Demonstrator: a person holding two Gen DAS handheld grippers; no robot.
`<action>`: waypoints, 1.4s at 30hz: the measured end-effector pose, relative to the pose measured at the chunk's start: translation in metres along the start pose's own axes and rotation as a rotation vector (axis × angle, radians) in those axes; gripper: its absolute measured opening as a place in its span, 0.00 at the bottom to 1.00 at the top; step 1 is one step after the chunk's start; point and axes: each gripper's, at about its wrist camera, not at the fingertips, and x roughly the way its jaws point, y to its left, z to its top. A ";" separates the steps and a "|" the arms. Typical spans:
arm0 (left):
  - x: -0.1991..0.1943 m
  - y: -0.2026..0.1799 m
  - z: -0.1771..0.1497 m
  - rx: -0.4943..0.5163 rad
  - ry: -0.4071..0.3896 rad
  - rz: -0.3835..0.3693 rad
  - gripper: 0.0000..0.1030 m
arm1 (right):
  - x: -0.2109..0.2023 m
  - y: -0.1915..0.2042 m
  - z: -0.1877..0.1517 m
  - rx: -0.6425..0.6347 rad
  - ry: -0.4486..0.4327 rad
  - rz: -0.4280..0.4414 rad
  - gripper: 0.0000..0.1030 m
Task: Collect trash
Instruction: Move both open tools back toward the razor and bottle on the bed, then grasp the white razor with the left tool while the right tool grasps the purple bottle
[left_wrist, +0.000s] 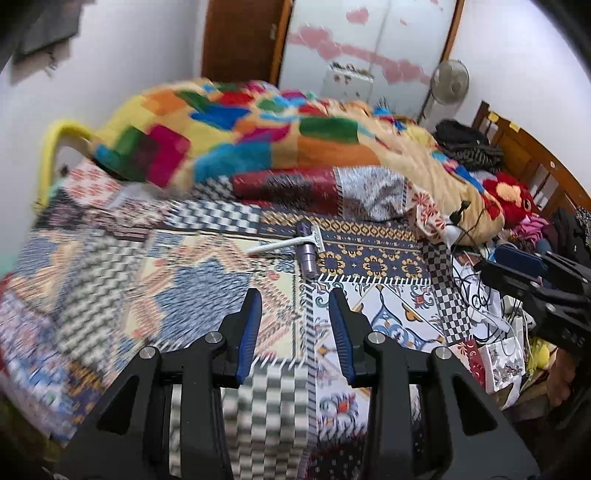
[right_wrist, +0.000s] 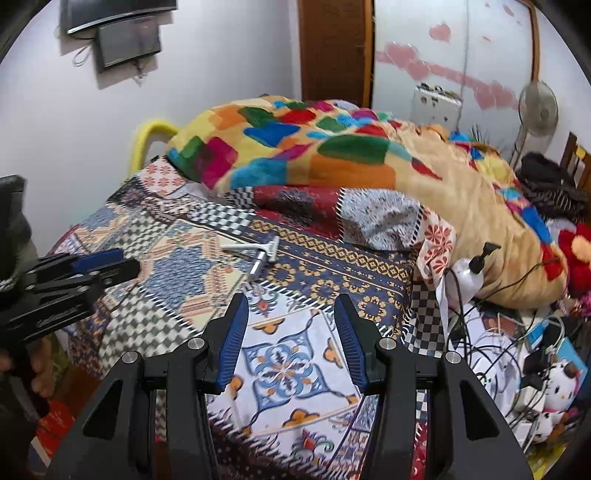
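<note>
A white disposable razor (left_wrist: 291, 242) lies on the patterned bedsheet (left_wrist: 184, 280), with a small grey metallic cylinder (left_wrist: 307, 254) beside it. Both also show in the right wrist view: the razor (right_wrist: 255, 246) and the cylinder (right_wrist: 258, 265). My left gripper (left_wrist: 295, 295) is open and empty, hovering over the sheet just short of them. My right gripper (right_wrist: 291, 301) is open and empty, further back from them. The right gripper shows at the right edge of the left wrist view (left_wrist: 532, 280), and the left gripper at the left edge of the right wrist view (right_wrist: 99, 264).
A colourful blanket (right_wrist: 314, 155) is heaped at the back of the bed. A white pump bottle (right_wrist: 471, 273), tangled cables (right_wrist: 498, 343) and soft toys (right_wrist: 557, 387) crowd the right side. A standing fan (right_wrist: 537, 107) and a wardrobe stand behind. A yellow chair (right_wrist: 151, 136) is by the wall.
</note>
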 end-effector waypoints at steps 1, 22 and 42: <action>0.019 0.004 0.006 0.007 0.026 -0.013 0.36 | 0.009 -0.005 0.001 0.015 0.007 -0.001 0.43; 0.182 0.007 0.041 0.393 0.143 0.007 0.33 | 0.116 -0.026 0.000 0.072 0.121 0.018 0.43; 0.101 0.021 0.005 0.181 0.000 0.093 0.08 | 0.194 0.029 0.030 0.054 0.128 0.081 0.43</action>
